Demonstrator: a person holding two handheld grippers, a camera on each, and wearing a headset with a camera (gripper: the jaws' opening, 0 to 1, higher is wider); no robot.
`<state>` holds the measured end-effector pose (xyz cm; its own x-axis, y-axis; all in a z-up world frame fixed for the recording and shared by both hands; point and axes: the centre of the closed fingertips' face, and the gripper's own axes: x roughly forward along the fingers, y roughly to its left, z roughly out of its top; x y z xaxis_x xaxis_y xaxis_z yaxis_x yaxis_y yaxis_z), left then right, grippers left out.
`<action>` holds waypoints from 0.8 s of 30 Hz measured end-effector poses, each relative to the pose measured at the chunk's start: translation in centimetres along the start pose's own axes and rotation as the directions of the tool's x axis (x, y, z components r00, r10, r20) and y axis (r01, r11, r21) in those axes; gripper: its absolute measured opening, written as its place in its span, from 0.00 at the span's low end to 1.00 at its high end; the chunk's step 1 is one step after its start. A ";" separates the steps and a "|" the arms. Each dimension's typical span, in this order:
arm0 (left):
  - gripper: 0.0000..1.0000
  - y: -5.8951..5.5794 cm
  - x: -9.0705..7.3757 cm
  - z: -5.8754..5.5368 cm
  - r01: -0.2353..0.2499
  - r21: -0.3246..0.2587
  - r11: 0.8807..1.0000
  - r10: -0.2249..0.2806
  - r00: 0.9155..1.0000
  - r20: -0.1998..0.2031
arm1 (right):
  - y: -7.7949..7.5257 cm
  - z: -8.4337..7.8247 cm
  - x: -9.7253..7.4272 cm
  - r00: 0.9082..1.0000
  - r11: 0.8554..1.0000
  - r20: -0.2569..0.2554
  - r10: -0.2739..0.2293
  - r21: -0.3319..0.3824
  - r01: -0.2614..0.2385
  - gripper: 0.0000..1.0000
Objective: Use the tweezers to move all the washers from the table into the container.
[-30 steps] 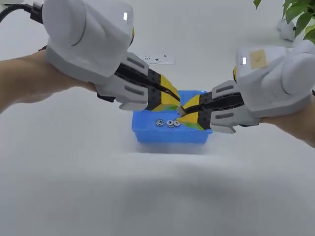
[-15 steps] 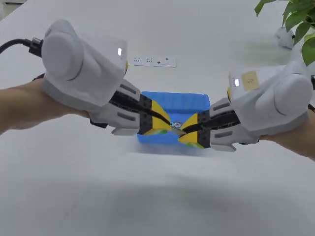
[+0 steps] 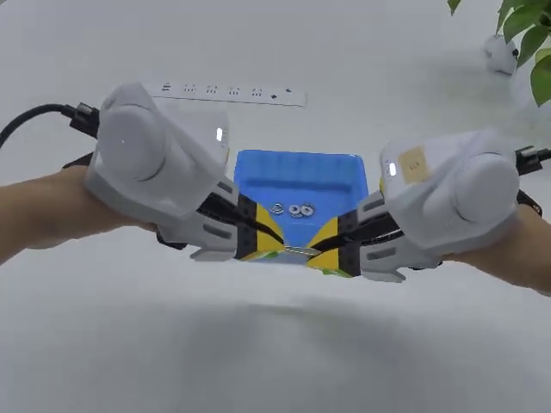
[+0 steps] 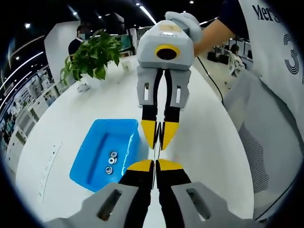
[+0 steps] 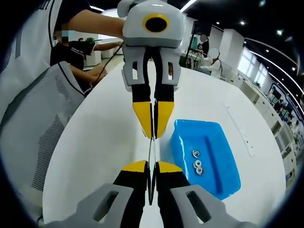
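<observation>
Here we are, my tongs tip to tip: left gripper [image 3: 274,243] and right gripper [image 3: 320,249] are each pinched tight on the tweezers [image 3: 297,250], one at either end. At twelve o'clock from the tips sits the blue container [image 3: 336,176], with three washers [image 3: 293,209] lying inside on its floor. Farther out at twelve lies a power strip [image 3: 225,91].

Two hand-held grippers meet tip to tip in front of the person. The left gripper [image 3: 274,243] points right and the right gripper [image 3: 320,249] points left, both tilted slightly downward. Each has its jaws closed on one end of the thin tweezers [image 3: 297,250]. The left forearm [image 3: 39,206] and right forearm [image 3: 516,258] reach in from the sides.
</observation>
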<state>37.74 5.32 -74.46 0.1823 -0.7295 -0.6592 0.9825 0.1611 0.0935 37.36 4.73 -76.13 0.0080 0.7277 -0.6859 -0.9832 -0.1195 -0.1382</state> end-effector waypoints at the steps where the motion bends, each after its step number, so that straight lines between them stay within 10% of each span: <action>1: 0.06 0.0 0.2 -0.3 -0.001 -0.011 1.000 0.001 1.000 -0.004 | 0.0 -0.3 0.2 1.000 1.000 -0.013 0.003 -0.007 -0.004 0.07; 11: 0.07 0.1 2.2 -3.5 0.007 -0.060 0.998 -0.010 0.998 -0.055 | 0.4 -2.5 2.7 0.996 0.998 -0.078 0.038 -0.037 -0.041 0.07; 24: 0.08 -0.1 3.1 -4.3 0.019 -0.100 0.995 -0.024 0.998 -0.050 | 0.3 -3.4 3.6 0.995 0.999 -0.097 0.034 0.003 -0.034 0.08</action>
<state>38.00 5.93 -79.69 0.1565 -0.6994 -0.6974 0.9771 0.2128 0.0059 37.72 4.99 -81.06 -0.0082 0.6541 -0.7564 -0.9834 -0.1423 -0.1124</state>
